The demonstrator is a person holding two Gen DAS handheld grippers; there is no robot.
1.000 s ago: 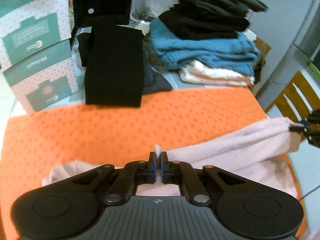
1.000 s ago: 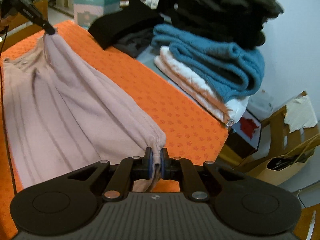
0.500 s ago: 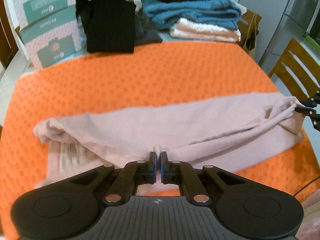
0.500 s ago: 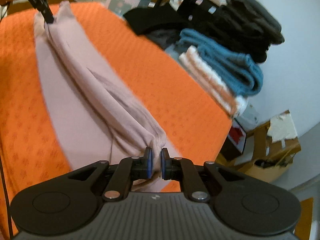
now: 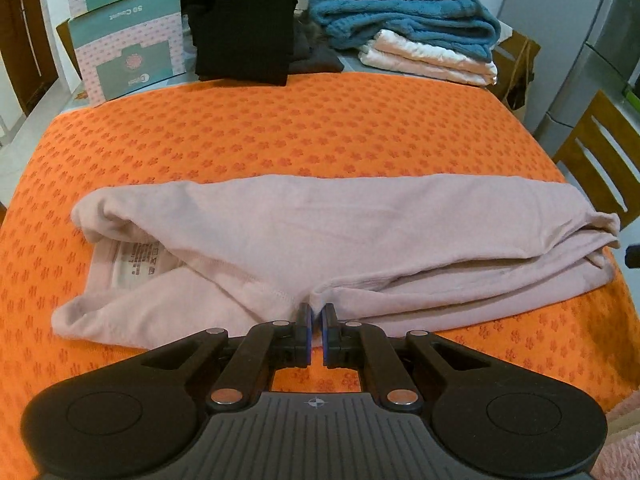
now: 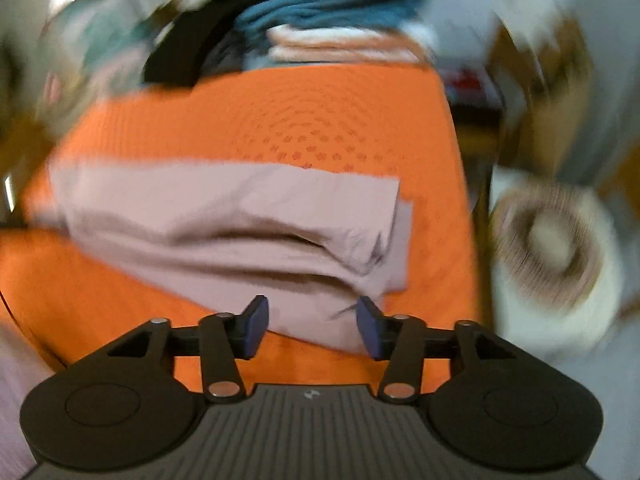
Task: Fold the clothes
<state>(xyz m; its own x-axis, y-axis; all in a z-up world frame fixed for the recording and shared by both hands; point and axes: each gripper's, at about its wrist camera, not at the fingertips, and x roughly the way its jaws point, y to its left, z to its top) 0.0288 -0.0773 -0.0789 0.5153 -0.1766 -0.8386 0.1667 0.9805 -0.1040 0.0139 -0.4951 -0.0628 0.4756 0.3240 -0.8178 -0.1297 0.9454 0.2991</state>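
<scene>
Lying folded lengthwise on the orange surface: pink garment. Left hand-held gripper closed at its hem, right hand-held gripper opening, pads clear of cloth.

Left hand-held gripper stays pinched closed; right hand-held gripper is opening.

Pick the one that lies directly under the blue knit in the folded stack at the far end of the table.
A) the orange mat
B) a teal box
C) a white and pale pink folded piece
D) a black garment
C: in the left wrist view the blue knit rests on a white and pale pink folded piece.
</scene>
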